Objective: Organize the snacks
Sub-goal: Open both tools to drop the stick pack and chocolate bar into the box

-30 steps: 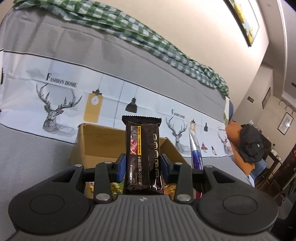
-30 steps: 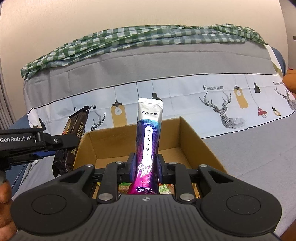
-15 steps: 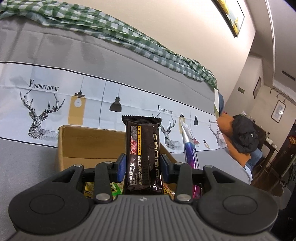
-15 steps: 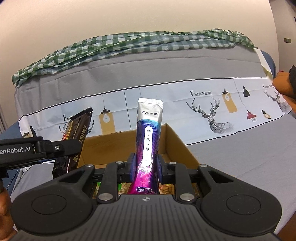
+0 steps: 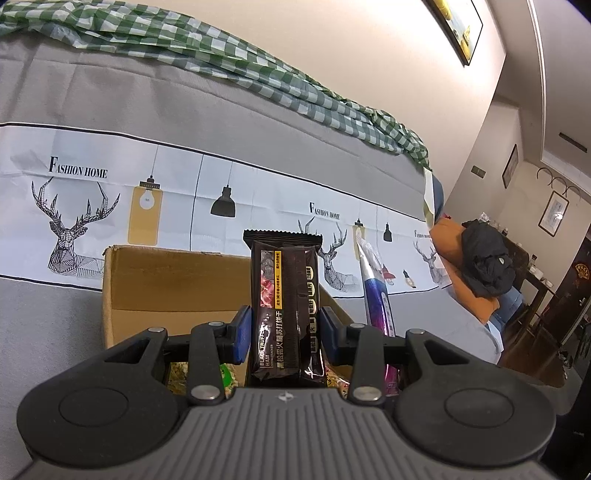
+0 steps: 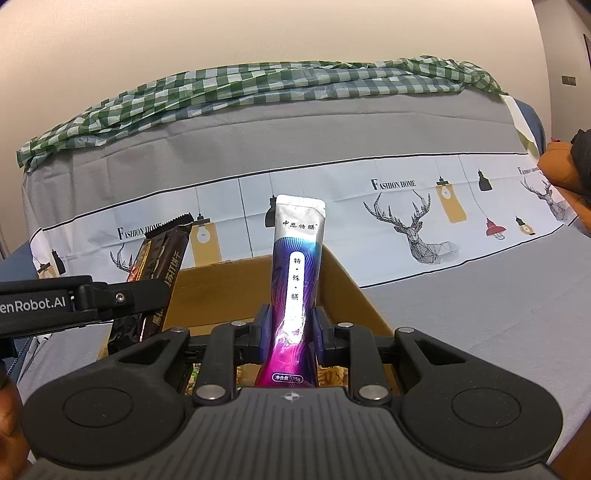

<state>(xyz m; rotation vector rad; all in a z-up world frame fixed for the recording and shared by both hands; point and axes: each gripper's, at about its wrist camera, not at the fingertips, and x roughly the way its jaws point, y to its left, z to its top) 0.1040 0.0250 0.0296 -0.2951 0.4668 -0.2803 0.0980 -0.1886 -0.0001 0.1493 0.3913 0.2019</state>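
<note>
Two snacks held upright above the cardboard box point(image 5: 155, 280).
The left gripper point(image 5: 284, 334) pinches a dark cracker pack point(image 5: 284, 306); the right gripper point(image 6: 290, 332) pinches a purple sachet point(image 6: 295, 284). More snack packets point(image 6: 330, 373) lie inside the box, on a grey bed.

Cardboard box point(image 5: 155, 280): floor and contents mostly hidden behind the left gripper point(image 5: 284, 338) body; only scraps of colourful wrappers point(image 5: 227, 378) show, types unreadable. Dark cracker pack point(image 5: 284, 310): lower end cut off by the gripper housing. Purple sachet point(image 6: 295, 291): base hidden behind the right gripper point(image 6: 290, 332). Person's hand point(image 6: 9, 417): cropped by the left edge. Wall picture point(image 5: 458, 26): cut off at the top. Far-room shelf items: too small to identify.
</note>
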